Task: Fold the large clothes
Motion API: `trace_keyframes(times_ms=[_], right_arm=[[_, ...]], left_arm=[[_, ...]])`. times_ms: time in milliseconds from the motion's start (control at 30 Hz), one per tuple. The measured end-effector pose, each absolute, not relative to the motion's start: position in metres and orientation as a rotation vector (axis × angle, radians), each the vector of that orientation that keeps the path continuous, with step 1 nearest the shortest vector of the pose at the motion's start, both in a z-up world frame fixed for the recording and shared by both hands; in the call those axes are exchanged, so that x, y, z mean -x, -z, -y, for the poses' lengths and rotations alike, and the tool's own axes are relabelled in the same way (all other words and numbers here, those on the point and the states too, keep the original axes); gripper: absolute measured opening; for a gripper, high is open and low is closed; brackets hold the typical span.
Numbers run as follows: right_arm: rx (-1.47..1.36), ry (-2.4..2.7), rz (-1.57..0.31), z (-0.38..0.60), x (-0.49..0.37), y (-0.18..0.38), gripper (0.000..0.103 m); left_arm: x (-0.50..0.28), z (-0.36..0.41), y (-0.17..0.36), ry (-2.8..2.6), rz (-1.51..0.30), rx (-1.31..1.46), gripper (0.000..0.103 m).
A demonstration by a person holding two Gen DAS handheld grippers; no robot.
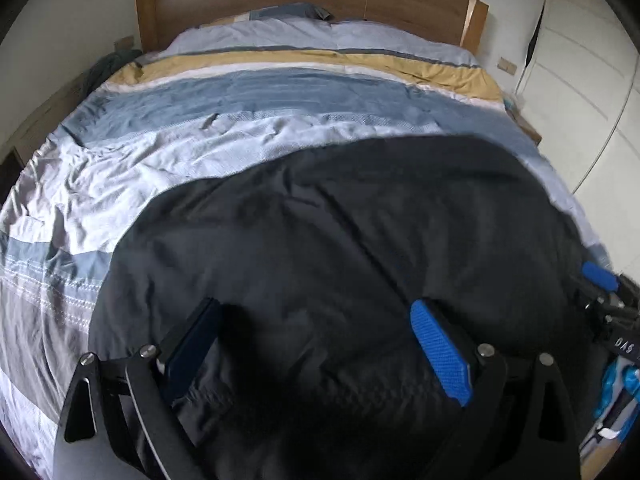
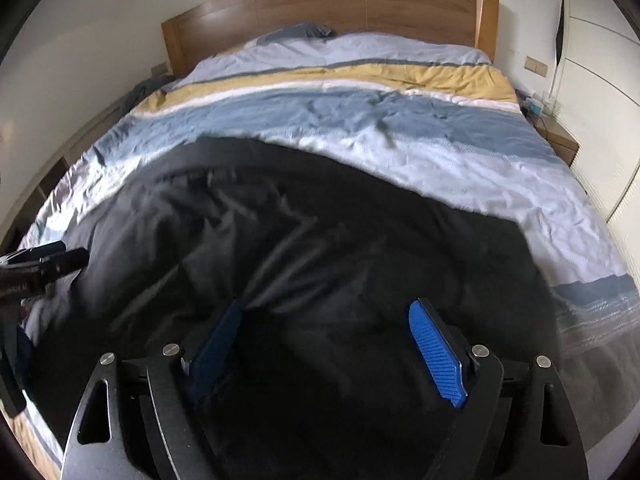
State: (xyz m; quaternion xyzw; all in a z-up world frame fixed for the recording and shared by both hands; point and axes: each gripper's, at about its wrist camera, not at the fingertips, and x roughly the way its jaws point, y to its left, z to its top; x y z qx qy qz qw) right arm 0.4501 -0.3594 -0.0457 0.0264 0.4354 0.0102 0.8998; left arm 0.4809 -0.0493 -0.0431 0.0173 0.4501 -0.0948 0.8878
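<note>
Garment, large (image 1: 340, 240), black to dark grey, thin wrinkled fabric; lies spread flat, filling centre and lower frame of both views; darker band along upper-left edge.

Garment spread on the near part of the bed, a gripper over each side

The large garment (image 1: 340, 248) lay on the duvet (image 1: 168, 160), covering the bed's near end — the duvet ran on behind it to the pillow (image 2: 296, 31) and the headboard (image 2: 320, 8). The left gripper (image 1: 316, 320) hung above the garment's near part, jaws wide apart with nothing between them; the right gripper (image 2: 326, 320) hung likewise, off to the left gripper's right. A nightstand (image 2: 560, 140) stood right of the bed near its head, before the wardrobe doors (image 2: 600, 100) — these lined the right side.
</note>
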Motion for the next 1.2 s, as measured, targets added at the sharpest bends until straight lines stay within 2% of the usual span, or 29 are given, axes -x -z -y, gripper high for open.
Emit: trace_keyframes(times_ms=[100,800,933,1200], right_arm=[[-0.081,-0.013,-0.909,0.364,-0.448,0.056,0.093],[-0.129,0.070,-0.942,0.412,-0.429,0.068,0.094],[-0.130,0.120,-0.963,0.430,-0.422,0.071,0.100],[-0.158,0.218,-1.023,0.468,-0.405,0.077,0.102]], left_arm=[[-0.470,0.051,0.051,0.185,-0.909,-0.039,0.096],[-0.459,0.045,0.064,0.180,-0.927,-0.041,0.097],[-0.458,0.043,0.067,0.173,-0.949,-0.053,0.097],[-0.455,0.025,0.066,0.144,-0.983,-0.050,0.097]])
